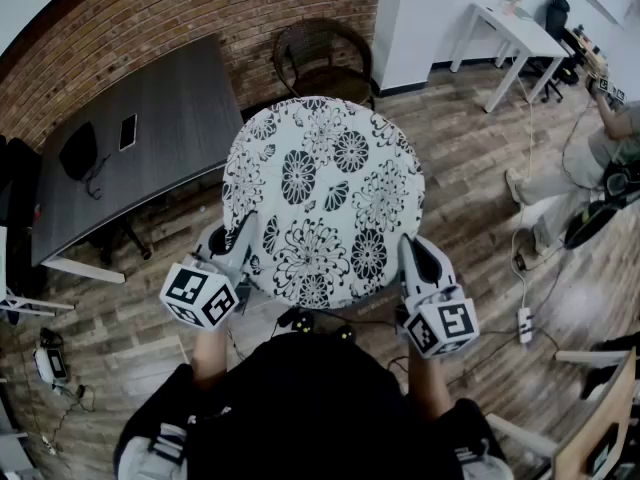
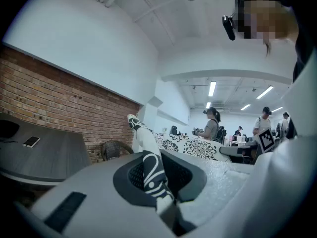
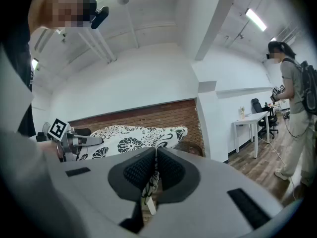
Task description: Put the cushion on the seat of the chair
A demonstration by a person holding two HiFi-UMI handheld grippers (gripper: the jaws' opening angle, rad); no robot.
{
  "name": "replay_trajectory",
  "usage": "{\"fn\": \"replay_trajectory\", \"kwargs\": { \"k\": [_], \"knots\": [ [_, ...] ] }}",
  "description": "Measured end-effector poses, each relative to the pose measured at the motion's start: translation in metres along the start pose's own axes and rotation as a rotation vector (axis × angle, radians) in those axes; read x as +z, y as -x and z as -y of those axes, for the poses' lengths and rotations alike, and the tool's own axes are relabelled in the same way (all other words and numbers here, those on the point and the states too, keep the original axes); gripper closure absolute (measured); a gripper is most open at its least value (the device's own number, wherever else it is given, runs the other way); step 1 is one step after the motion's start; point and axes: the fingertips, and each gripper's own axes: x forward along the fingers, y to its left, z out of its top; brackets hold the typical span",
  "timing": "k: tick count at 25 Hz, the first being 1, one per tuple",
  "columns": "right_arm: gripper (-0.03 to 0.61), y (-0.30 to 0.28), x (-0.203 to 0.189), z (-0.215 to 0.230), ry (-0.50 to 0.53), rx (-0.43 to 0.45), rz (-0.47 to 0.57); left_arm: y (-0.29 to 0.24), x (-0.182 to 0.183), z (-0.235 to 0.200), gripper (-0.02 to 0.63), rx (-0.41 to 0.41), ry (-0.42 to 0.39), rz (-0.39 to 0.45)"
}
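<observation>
A round white cushion [image 1: 322, 201] with black flower print is held up flat in the air in front of me. My left gripper [image 1: 243, 236] is shut on its near left edge, and the fabric [image 2: 151, 170] runs pinched between the jaws. My right gripper [image 1: 410, 250] is shut on the near right edge, with a fold of the cushion [image 3: 148, 185] between its pads. A dark wicker chair [image 1: 322, 63] stands beyond the cushion by the brick wall, its seat partly hidden behind the cushion's far rim.
A long dark table [image 1: 140, 138] with a phone [image 1: 127, 132] stands to the left. A white desk [image 1: 510, 38] is at the far right. A person [image 1: 610, 158] sits at the right edge, and cables with a power strip [image 1: 522, 324] lie on the wooden floor.
</observation>
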Motion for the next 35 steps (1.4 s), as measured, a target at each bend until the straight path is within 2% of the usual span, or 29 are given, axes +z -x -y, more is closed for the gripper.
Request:
{"fn": "replay_trajectory", "kwargs": {
  "k": [8, 20, 35],
  "knots": [
    [0.569, 0.000, 0.002, 0.010, -0.037, 0.001, 0.018, -0.007, -0.001, 0.000, 0.600, 0.004, -0.003, -0.001],
    [0.568, -0.007, 0.009, 0.006, -0.005, 0.021, -0.005, -0.012, -0.005, -0.005, 0.600, -0.001, 0.007, -0.012],
    [0.568, -0.001, 0.008, 0.002, -0.035, 0.006, -0.005, -0.010, -0.004, -0.006, 0.600, -0.009, 0.017, -0.010]
  ]
}}
